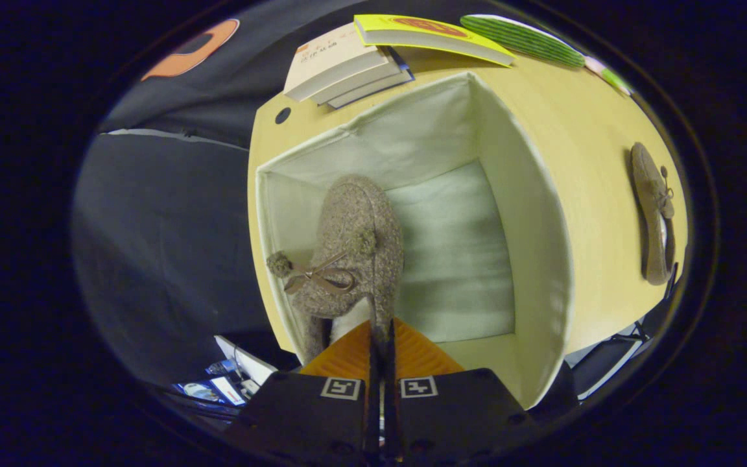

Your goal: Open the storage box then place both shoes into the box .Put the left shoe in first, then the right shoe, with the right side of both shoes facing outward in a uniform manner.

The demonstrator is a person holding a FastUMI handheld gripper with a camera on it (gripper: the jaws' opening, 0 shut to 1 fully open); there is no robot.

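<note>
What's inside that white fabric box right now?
One fuzzy brown shoe, gripped at its heel edge by the gripper, hangs in the open box near one wall. The pale floor beside it looks bare; the patch under the shoe is hidden.

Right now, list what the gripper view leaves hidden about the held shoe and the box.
- Shoe heel: hidden behind the fingers of the gripper shut on it.
- Whether the shoe touches the box floor: cannot tell from above.
- Box near wall: hidden by the gripper body.
- Second shoe on the table: left or right, too small.
</note>
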